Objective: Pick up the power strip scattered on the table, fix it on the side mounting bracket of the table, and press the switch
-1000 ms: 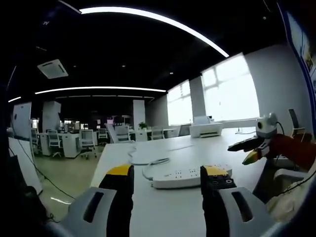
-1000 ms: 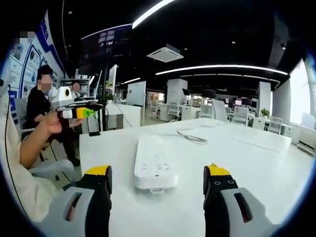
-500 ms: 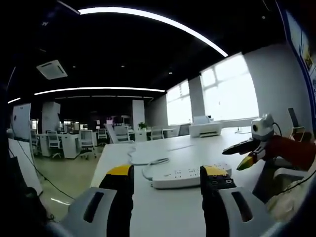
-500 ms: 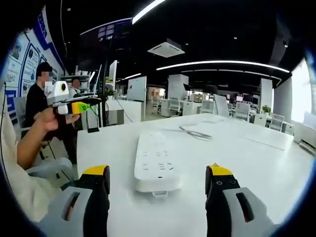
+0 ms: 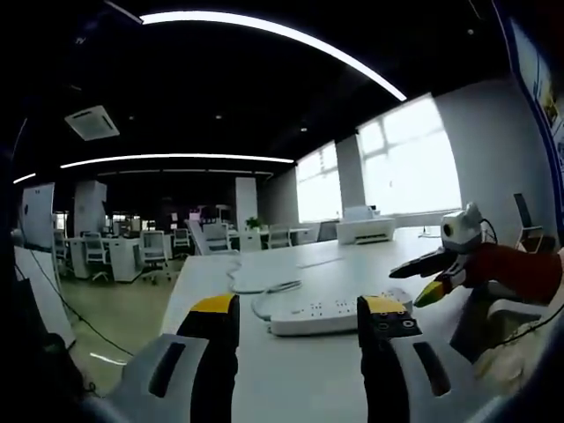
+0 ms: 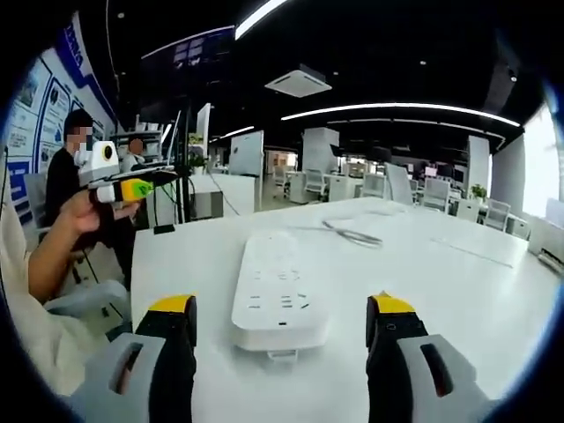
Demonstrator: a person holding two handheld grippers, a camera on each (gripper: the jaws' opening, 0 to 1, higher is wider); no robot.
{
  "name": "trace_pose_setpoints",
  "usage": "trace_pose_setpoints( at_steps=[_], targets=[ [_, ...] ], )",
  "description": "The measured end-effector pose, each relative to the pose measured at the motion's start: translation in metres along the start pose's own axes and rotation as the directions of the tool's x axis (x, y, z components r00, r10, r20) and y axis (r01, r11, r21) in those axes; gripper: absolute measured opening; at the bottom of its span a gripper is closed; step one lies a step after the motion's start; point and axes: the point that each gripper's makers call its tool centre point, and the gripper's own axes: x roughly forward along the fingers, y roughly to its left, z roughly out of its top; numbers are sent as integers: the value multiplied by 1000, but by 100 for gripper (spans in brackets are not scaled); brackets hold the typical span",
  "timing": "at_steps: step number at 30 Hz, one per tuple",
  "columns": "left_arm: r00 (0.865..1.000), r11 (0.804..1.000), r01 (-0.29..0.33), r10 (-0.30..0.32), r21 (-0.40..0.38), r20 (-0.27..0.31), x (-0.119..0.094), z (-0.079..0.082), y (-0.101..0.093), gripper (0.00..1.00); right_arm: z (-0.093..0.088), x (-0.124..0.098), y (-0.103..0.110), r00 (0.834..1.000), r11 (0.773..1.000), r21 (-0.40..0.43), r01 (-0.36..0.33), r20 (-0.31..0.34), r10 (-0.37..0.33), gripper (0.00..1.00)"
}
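One white power strip lies flat on the big white table. In the right gripper view it points away from the camera, with its near end between the two yellow-tipped jaws and a little ahead of them. The right gripper has its jaws wide apart and holds nothing. It does not touch the power strip. In the left gripper view the power strip lies sideways, just past the jaw tips. The left gripper is also wide open and holds nothing. A white cord runs from one end of the power strip and curls away across the table. In the left gripper view the right gripper comes in beside the far end of the power strip, held up above the table, with an orange sleeve behind it. In the right gripper view a hand holds the left gripper up off to the side of the power strip. Far behind the power strip are office desks and chairs, bright windows, and long ceiling lights.
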Motion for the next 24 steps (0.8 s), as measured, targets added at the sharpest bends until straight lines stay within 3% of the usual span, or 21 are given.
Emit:
trace_pose_setpoints(
  at_steps=[24],
  targets=[
    [1000, 1000, 12, -13, 4, 11, -1, 5, -4, 58, -1, 14, 3, 1000, 1000, 6, -19, -9, 19, 69]
  ],
)
